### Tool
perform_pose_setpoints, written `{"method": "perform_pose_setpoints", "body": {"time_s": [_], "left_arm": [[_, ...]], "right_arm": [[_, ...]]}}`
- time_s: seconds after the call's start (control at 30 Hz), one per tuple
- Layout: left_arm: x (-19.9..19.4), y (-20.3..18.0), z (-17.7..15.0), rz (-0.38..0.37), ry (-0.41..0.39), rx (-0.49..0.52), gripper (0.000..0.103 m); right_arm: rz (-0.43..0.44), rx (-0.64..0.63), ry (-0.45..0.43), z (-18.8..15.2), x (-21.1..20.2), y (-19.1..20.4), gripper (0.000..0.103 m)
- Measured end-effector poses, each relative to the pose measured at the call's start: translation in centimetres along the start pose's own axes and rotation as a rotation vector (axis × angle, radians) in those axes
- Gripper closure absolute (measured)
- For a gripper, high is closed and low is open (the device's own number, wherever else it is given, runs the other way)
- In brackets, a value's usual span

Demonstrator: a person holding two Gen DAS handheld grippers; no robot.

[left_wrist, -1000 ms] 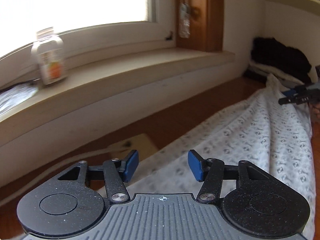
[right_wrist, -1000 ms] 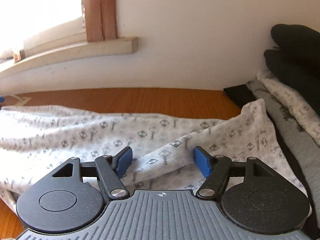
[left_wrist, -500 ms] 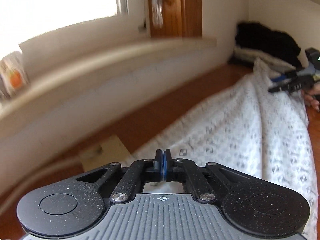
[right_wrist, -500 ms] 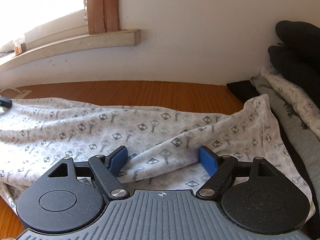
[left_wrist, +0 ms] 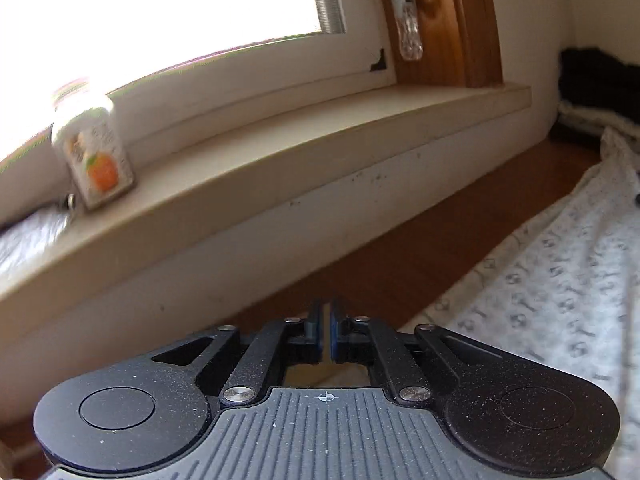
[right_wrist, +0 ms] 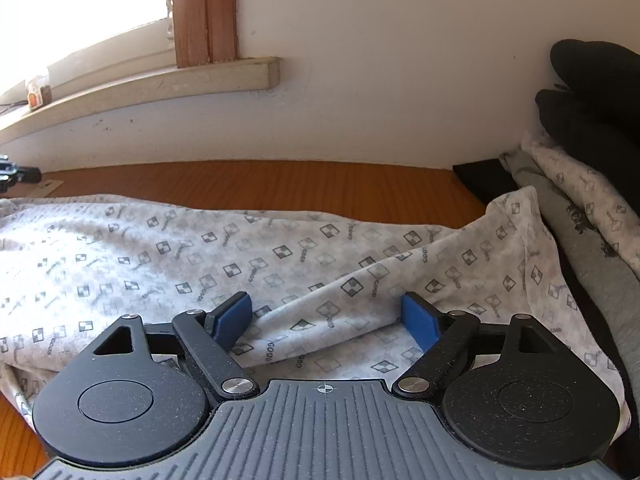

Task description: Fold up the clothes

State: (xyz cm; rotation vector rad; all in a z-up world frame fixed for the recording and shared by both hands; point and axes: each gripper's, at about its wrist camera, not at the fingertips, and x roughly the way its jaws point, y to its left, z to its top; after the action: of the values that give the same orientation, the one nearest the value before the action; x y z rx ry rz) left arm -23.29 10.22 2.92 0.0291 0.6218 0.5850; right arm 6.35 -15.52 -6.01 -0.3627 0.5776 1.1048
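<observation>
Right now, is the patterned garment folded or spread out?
Spread out: the patterned garment lies rumpled across the wooden table, no neat fold showing.

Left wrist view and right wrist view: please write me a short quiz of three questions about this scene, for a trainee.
1. True or false: the left gripper stands wide open.
2. The bottle stands on: A) the windowsill; B) a chair; C) a shelf.
3. Fill in: in the right wrist view, the dark clothes lie to the ___ of the patterned garment.
Key: 1 false; 2 A; 3 right.
</observation>
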Motion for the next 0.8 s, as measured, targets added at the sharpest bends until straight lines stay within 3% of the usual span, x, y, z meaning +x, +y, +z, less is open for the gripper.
{"method": "perform_pose_setpoints", "body": {"time_s": [0.1,0.17,0.27,0.33,0.43,0.8], "left_arm": [[-2.5,0.1,0.1,-0.002,-0.029,-0.006,0.071],[-4.5,-0.3,0.2,-0.006,-0.045,0.009,0.042],[-7.2,-1.4,0.1,-0.021,-0.06,0.033,0.024],[-8.6,-2.3,-0.4,-0.032,-0.067,0.034,0.02],[-10.6,-3.3,-1.4,-0.057,-0.091,0.015,0.0],[-15.9,-6.7,-6.1,-0.08,-0.108,-0.007,0.0]], "right_arm": [[0.0,0.001,0.0,-0.1,0.1,0.0,0.021],[-0.003,0.0,0.0,-0.1,0.1,0.0,0.021],[-0.005,0.003,0.002,-0.2,0.2,0.0,0.019],[-0.006,0.006,0.003,-0.2,0.2,0.0,0.018],[-0.009,0.005,0.003,-0.2,0.3,0.0,0.017],[-0.014,0.013,0.004,-0.3,0.4,0.0,0.015]]}}
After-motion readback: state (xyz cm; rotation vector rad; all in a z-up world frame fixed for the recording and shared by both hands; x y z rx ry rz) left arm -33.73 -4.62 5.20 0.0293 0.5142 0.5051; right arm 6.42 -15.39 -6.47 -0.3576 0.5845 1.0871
